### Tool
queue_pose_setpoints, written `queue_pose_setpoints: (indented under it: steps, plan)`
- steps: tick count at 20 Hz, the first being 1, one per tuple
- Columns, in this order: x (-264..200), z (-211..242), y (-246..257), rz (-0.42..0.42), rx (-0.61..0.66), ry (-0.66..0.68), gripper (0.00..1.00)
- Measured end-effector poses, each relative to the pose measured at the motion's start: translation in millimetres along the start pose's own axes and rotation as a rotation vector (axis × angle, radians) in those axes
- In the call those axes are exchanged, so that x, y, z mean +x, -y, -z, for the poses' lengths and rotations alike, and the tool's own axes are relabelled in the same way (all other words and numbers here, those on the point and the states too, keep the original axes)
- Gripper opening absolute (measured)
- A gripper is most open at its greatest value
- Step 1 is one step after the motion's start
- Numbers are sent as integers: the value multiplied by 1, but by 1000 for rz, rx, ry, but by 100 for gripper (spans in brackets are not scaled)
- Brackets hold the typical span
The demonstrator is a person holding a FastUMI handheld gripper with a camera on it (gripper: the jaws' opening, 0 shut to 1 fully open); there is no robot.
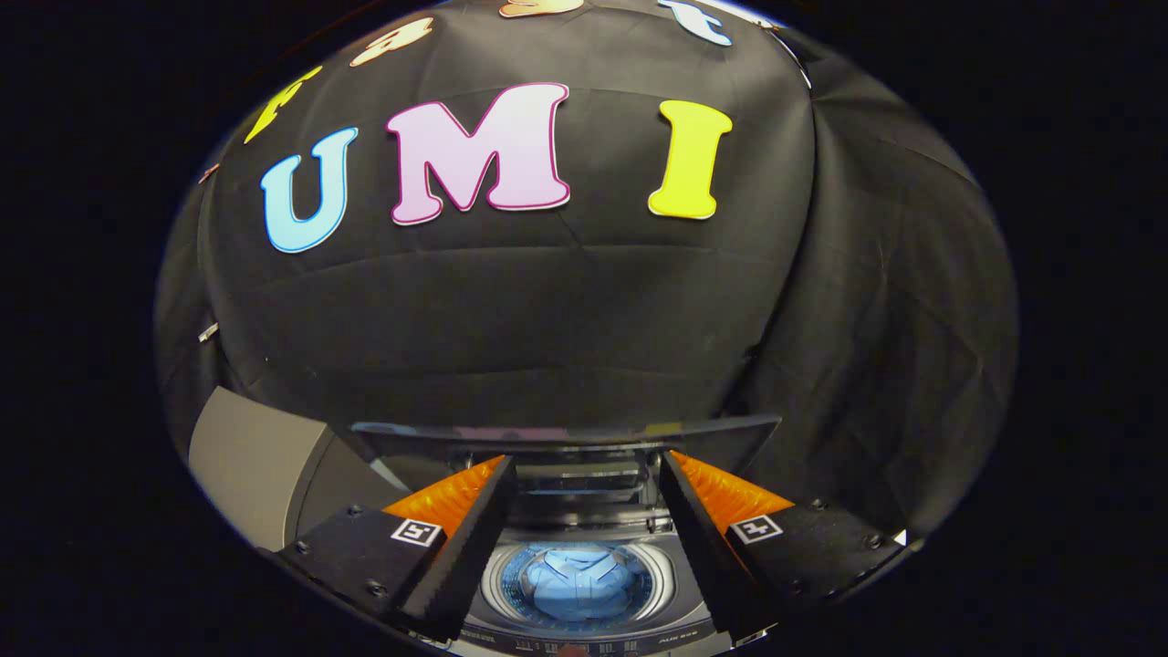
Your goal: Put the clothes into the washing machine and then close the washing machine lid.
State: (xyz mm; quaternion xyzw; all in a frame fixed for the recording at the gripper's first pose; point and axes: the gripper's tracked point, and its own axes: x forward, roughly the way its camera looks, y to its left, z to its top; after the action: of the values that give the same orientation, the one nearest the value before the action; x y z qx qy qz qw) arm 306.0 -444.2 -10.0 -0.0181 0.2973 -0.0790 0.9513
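Washing machine (301,474): grey top-loader below the gripper, open drum mouth between the fingers.
Lid (566,433): raised at the machine's back edge, dark glossy panel standing just beyond the fingertips; not yet closed.
Gripper (584,470): fingers spread wide, nothing between them, hovering over the opening.
Drum (497,584): round steel rim near the machine's front edge.
Clothes (579,584): light blue garment (looks like a folded shirt) lying in the drum's middle, already inside.
Handling: lid likely stiff, light, hinged at the back; probably slick on its face, so take its top free edge and swing it forward and down. Cloth is soft, limp.
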Motion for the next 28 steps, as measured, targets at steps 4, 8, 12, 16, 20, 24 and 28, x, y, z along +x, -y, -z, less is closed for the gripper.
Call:
queue_pose_setpoints:
  steps: [4, 8, 12, 16, 20, 24, 28]
  plan:
    - [29, -20, -4, -9, 19, -12, 98]
    - [62, -14, -12, -22, 19, -64, 99]
    - [77, -4, -14, -18, 0, -113, 99]
    - [78, -2, -13, -22, 20, -99, 98]
    - [85, 1, -13, -4, 10, -128, 99]
    - [81, 2, -15, -8, 3, -118, 99]
    - [69, 6, -14, -1, 2, -84, 99]
